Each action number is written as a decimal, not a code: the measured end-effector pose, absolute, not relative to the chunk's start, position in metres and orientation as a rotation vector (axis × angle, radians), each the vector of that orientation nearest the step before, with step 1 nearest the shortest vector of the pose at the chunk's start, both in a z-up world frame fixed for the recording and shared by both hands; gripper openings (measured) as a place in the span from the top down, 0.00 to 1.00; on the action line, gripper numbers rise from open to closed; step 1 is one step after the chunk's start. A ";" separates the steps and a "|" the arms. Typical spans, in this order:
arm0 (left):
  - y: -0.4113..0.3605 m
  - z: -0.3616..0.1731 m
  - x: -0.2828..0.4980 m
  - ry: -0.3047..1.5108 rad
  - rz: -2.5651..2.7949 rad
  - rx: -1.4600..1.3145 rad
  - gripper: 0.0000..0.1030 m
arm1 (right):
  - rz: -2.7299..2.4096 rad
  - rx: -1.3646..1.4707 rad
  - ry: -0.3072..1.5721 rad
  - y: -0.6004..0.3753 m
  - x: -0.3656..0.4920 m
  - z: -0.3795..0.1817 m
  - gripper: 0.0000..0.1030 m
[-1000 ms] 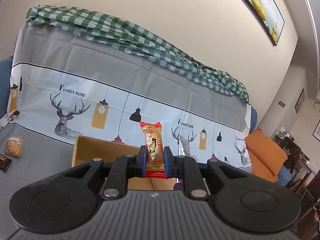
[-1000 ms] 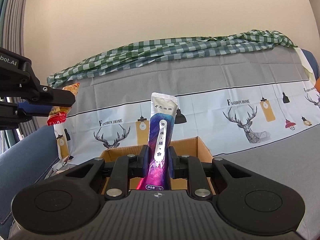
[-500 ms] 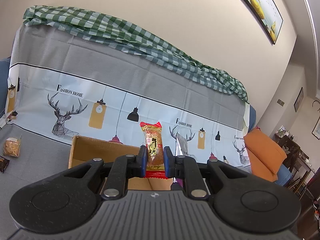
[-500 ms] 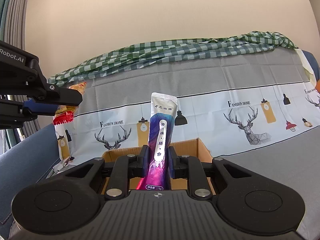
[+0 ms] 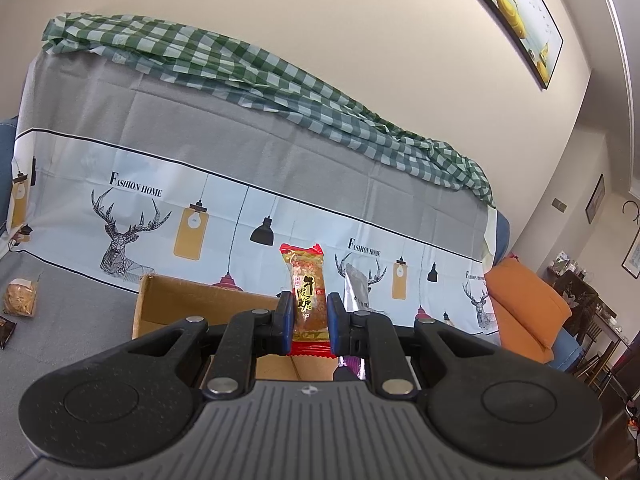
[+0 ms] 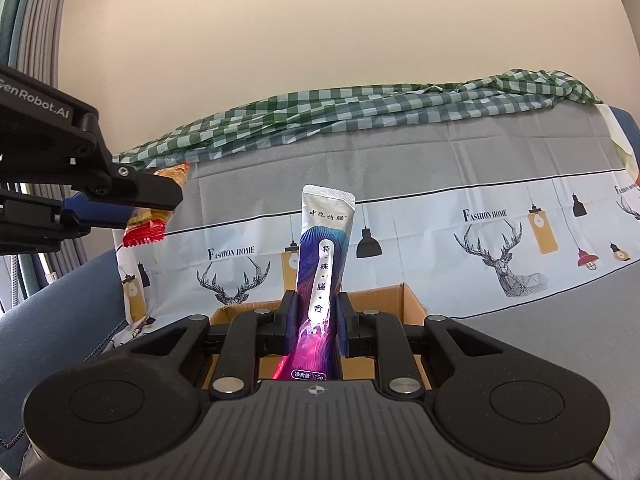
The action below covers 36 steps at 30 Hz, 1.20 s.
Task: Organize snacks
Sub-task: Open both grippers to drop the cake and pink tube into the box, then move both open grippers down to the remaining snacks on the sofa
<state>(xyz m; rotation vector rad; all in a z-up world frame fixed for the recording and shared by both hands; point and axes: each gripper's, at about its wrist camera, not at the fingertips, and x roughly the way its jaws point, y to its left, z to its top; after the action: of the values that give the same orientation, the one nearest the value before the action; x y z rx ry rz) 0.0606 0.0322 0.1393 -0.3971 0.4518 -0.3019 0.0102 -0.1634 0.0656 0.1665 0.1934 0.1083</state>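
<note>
Here, in the left wrist view, the left tongs [image 5: 307, 316] point nearly level, tipped slightly downward toward a sofa draped in a grey and white cover [image 5: 240, 184] printed with deer and lamps. Their blue pads are nearly closed and pinch a red and gold snack packet [image 5: 307, 300], which stands upright between them with its crimped top well above the fingertips. Just beyond and below sits an open cardboard box [image 5: 168, 300]; the tongs hide most of its inside, so what it contains cannot be told. A silver pouch top [image 5: 358, 294] shows just right of the fingers. Two small snack packs [image 5: 18, 304] lie on the sofa seat far left, well apart from the box. A green checked cloth [image 5: 280, 80] runs along the sofa back. In the right wrist view, the right tongs [image 6: 316, 320] also point about level, closed narrowly on a tall silver and purple sachet [image 6: 322, 280] that stands upright and leans slightly. The cardboard box [image 6: 412, 304] lies directly behind and beneath; its inside is mostly hidden. At upper left the left tongs [image 6: 160, 210] hang above box level, gripping the red and gold snack packet [image 6: 146, 232].
</note>
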 end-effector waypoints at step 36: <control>0.210 -0.020 0.045 0.524 -0.132 -0.589 0.83 | 0.292 0.053 0.365 -0.103 0.023 0.033 0.83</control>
<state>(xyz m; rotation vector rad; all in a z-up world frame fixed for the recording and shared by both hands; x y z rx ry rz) 0.0446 0.2100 -0.0199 -0.5894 0.5238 -0.1319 0.0229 -0.1034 0.0335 0.0534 0.3649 0.2921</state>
